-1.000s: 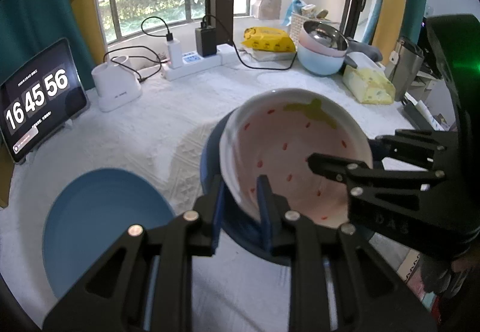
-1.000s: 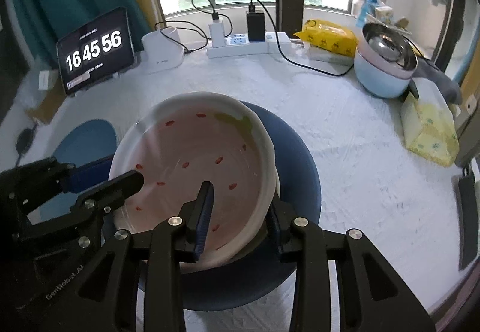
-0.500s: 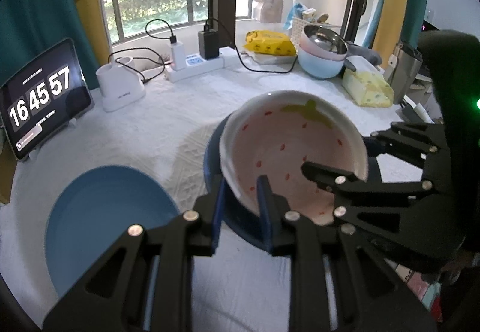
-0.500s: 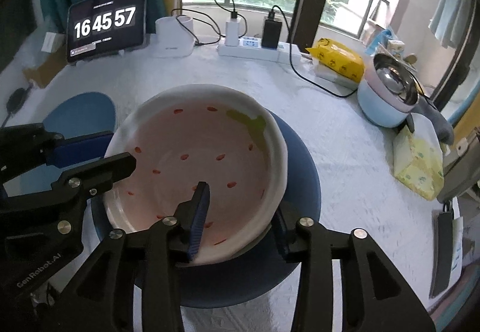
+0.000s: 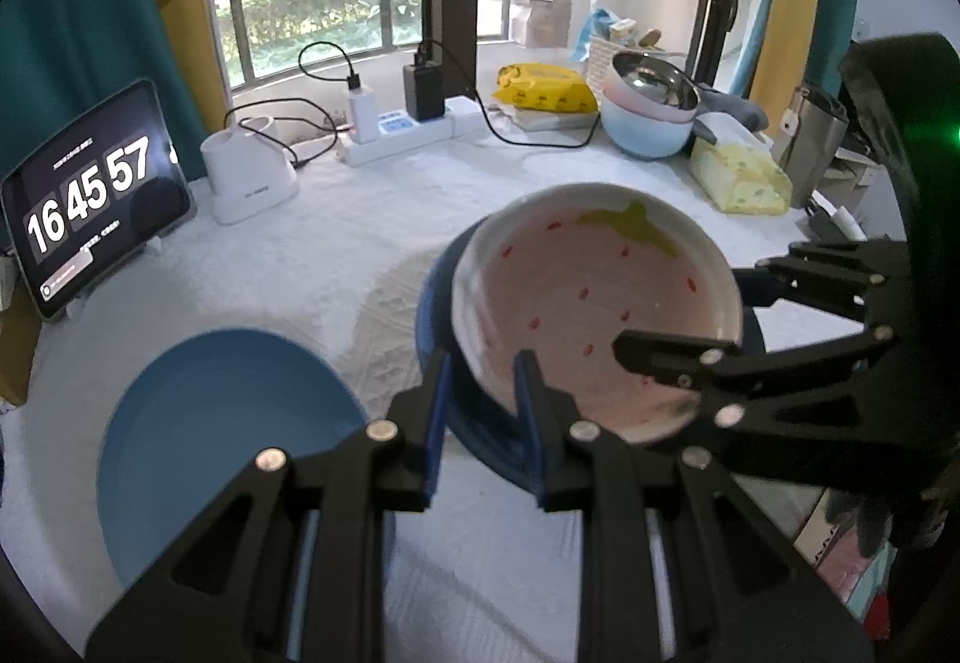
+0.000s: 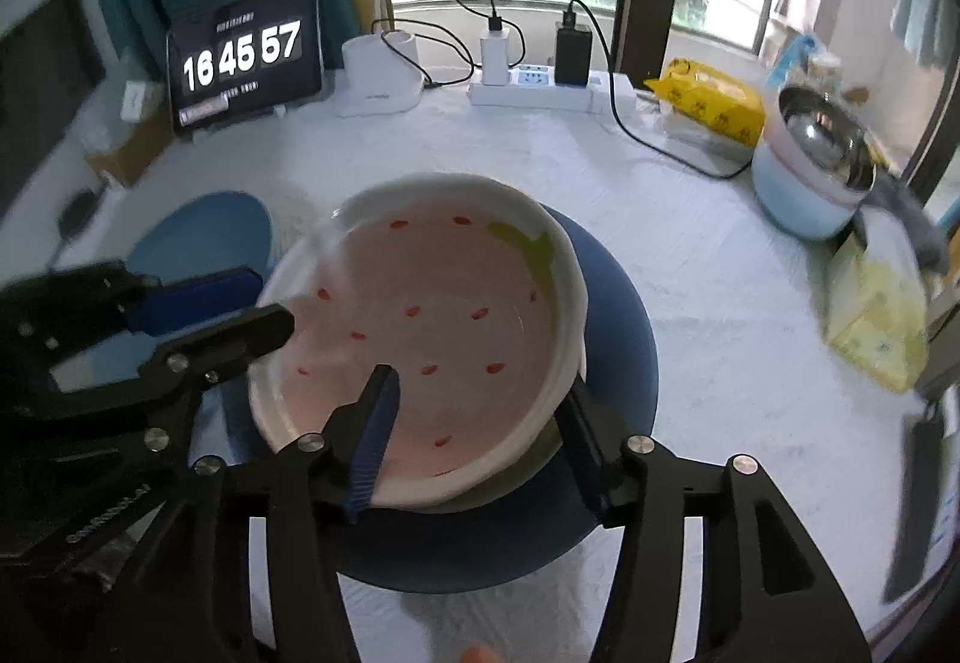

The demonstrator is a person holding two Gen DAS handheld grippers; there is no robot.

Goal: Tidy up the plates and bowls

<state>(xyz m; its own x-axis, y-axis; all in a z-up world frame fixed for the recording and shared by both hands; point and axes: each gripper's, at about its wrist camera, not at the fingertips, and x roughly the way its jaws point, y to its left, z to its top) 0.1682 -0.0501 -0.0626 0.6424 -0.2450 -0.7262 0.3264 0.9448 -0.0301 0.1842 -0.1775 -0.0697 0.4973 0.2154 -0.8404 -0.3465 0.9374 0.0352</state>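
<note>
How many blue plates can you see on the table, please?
2. A light blue plate lies bare at the table's left side; a dark blue plate sits under the strawberry-pattern bowl. More could be hidden beneath that bowl.

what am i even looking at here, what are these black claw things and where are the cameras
The black claws are two-finger grippers, and a person holds one in each hand. Each carries a wide-angle camera looking along its fingers, so there is one picture per hand.

In the left view, the left gripper is shut on the rim of a strawberry-patterned bowl. In the right view, the right gripper has just been opening, with the bowl's near rim between its fingers but not pinched.

The bowl is over a dark blue plate; I cannot tell if it rests on it. The white table also holds a lighter blue plate, a tablet clock, a power strip and stacked bowls.
</note>
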